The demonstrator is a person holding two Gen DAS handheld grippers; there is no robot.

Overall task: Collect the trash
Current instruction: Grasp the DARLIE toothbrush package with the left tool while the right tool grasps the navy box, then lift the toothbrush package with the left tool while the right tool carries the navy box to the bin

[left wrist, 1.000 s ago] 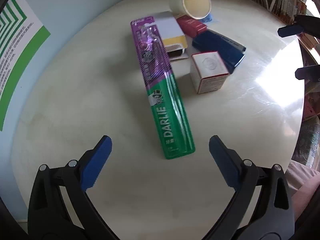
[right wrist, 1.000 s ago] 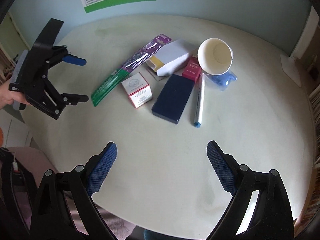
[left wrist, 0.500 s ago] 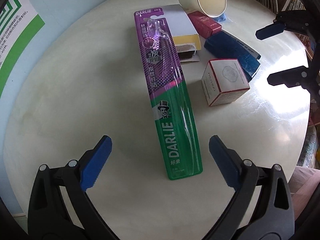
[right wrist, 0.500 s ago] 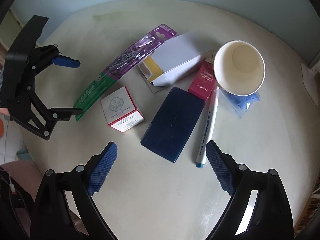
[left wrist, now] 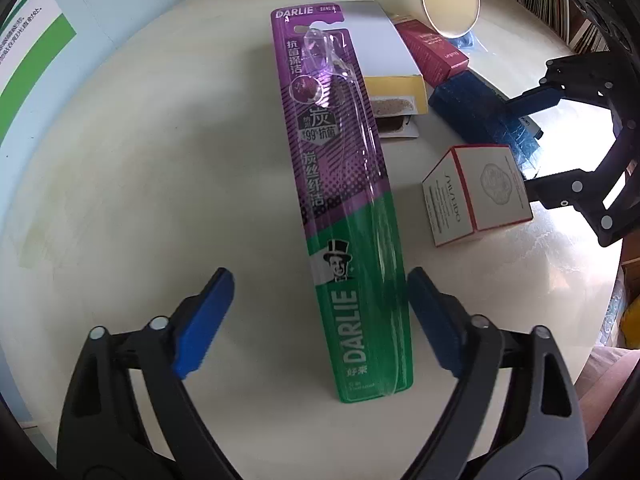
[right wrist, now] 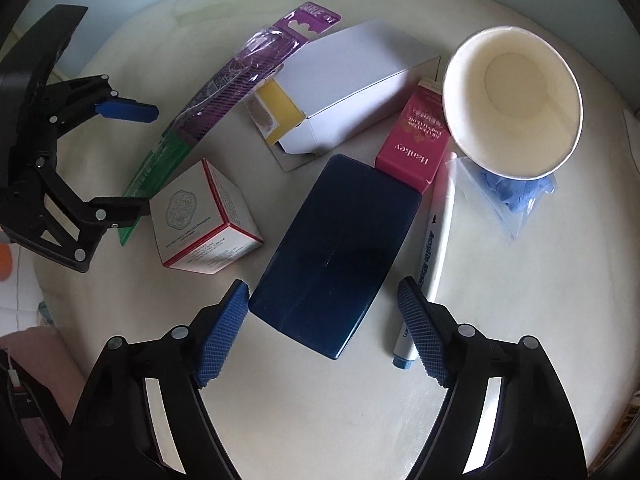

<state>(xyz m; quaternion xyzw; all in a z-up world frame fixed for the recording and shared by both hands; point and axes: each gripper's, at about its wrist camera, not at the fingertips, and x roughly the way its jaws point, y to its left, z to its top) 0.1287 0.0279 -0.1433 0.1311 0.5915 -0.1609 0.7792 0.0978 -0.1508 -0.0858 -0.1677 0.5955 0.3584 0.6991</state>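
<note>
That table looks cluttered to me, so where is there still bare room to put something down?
The round cream table is bare left of the long purple-and-green toothbrush pack, toward the blue wall. It is also bare along the near edge below the dark blue flat box. The middle is crowded: white carton, paper cup, pink box.

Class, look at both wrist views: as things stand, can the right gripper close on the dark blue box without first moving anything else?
Probably yes. The right gripper straddles the near end of the dark blue box, jaws just closing but not yet touching. Only the marker pen beside one finger lies close, and may get nudged.
</note>
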